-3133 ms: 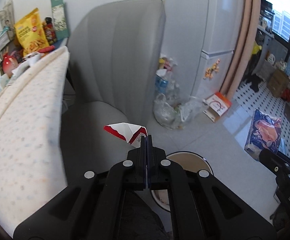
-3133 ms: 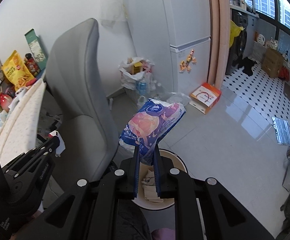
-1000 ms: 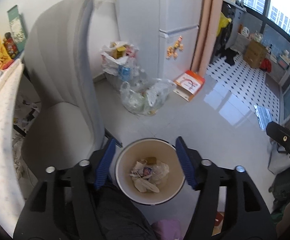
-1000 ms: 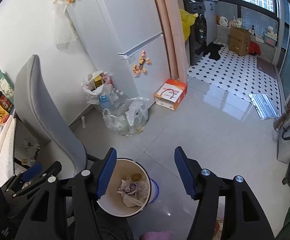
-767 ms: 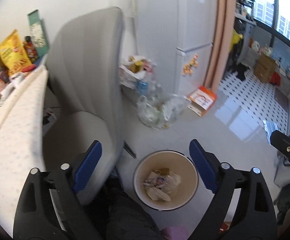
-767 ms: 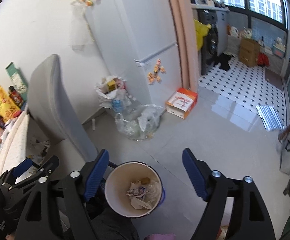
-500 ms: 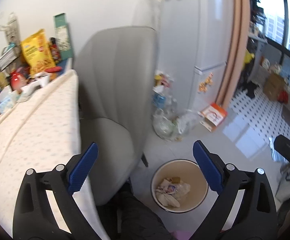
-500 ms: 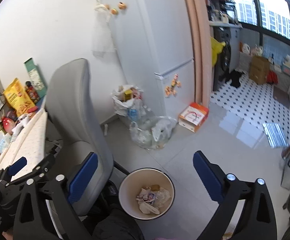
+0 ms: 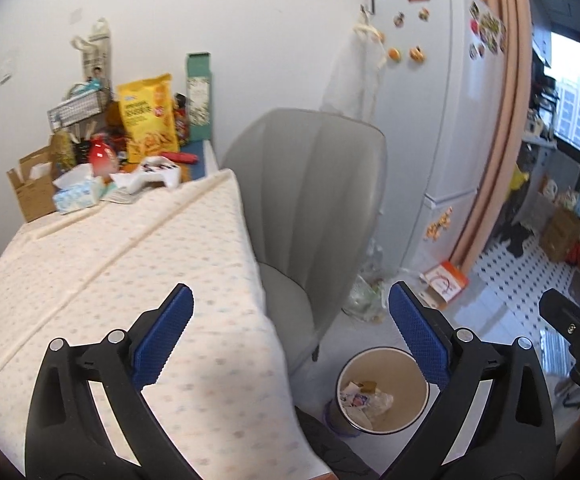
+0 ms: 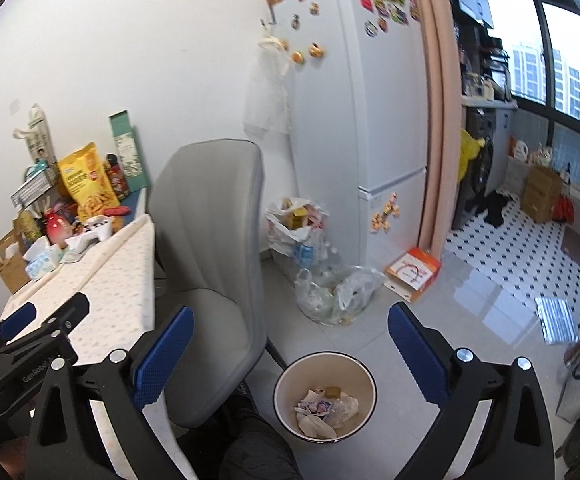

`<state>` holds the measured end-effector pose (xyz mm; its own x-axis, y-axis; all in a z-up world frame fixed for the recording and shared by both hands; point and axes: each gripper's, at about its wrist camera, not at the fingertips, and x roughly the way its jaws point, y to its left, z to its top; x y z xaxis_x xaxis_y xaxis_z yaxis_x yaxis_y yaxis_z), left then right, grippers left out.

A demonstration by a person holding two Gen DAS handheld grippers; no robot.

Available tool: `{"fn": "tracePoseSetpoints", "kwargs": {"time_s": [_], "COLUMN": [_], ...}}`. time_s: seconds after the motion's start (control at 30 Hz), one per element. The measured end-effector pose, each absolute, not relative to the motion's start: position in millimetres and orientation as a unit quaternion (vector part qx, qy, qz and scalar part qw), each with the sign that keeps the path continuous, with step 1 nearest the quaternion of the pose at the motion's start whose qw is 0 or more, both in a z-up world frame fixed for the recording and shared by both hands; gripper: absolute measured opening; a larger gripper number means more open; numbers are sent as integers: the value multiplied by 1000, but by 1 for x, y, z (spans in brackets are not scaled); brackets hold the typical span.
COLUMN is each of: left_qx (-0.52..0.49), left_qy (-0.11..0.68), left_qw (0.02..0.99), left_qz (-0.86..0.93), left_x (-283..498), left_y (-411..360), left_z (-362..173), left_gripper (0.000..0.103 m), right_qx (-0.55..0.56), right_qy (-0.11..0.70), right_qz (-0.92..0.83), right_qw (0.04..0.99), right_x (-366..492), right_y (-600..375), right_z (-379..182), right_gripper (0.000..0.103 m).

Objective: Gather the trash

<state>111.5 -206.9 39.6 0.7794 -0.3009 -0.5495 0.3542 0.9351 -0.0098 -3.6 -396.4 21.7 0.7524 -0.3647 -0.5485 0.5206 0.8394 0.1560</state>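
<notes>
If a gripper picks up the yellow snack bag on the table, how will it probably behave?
The yellow snack bag looks like thin, glossy film, so probably light and slippery between fingers. It stands puffed and upright among other items, so it may crumple and tip when squeezed or pushed.

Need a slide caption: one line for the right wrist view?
Right gripper open and empty above the trash bin holding wrappers, grey chair and cluttered table alongside.

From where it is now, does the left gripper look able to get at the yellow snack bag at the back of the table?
Probably yes. The left gripper is open and empty over the bare tablecloth, nothing standing between. The yellow snack bag stands upright among clutter, with a white tray lying in front.
</notes>
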Motion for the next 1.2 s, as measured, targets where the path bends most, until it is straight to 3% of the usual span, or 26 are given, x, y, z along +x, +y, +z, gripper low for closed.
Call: {"fn": "tracePoseSetpoints", "kwargs": {"time_s": [0.4, 1.2], "left_qx": [9, -30], "left_qy": [237, 205], "left_qw": [962, 977], "left_qz": [-133, -54], "left_x": [78, 33], "left_y": [-128, -27], "left_z": [74, 84], "left_gripper": [97, 97], "right_qx": [110, 70], "right_qy": [219, 223], "right_qz": [-192, -120], "right_qw": [950, 965], "right_x": [-24, -25], "right_y": [-326, -239], "right_z": [63, 67], "right_gripper": [95, 95]}}
